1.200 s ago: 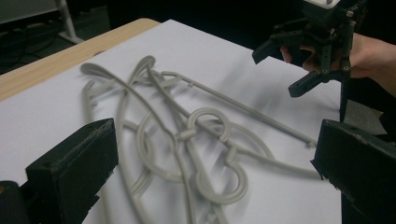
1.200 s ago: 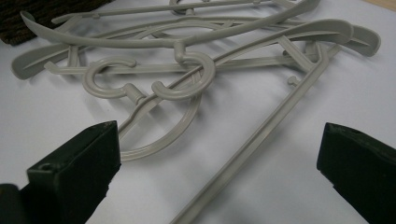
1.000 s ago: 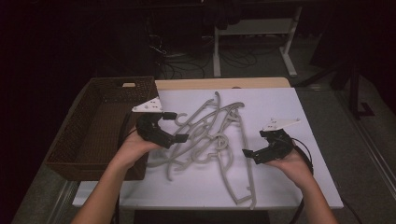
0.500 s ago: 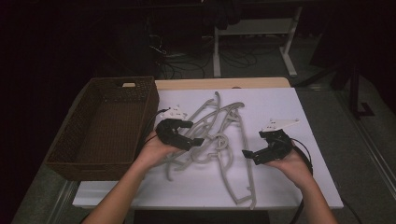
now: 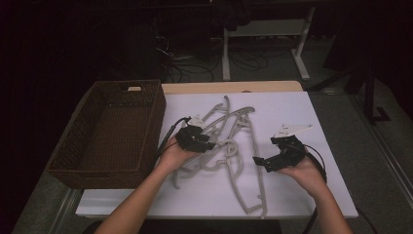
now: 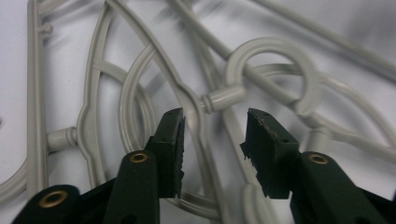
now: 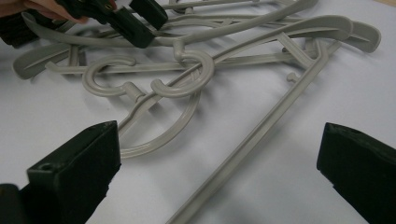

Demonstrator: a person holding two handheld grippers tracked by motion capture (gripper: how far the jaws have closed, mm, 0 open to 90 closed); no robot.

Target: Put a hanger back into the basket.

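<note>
I see a brown wicker basket (image 5: 114, 131) at the surface's left edge, beside tangled grey plastic hangers (image 5: 229, 146). My left gripper (image 6: 215, 135) has been closing, fingers not yet pressing a hanger bar; right gripper (image 5: 280, 156) is released.

a wooden table (image 5: 229, 87) carries a white rectangular sheet (image 5: 302, 195) over most of its top (a strip of bare wood shows at the far edge). a tangled pile of pale grey plastic clothes hangers (image 5: 229, 146) lies mid-sheet. a dark brown woven wicker basket (image 5: 73, 168) sits at the left.

Overhead and close views, shared hangers (image 5: 229, 146)
</note>
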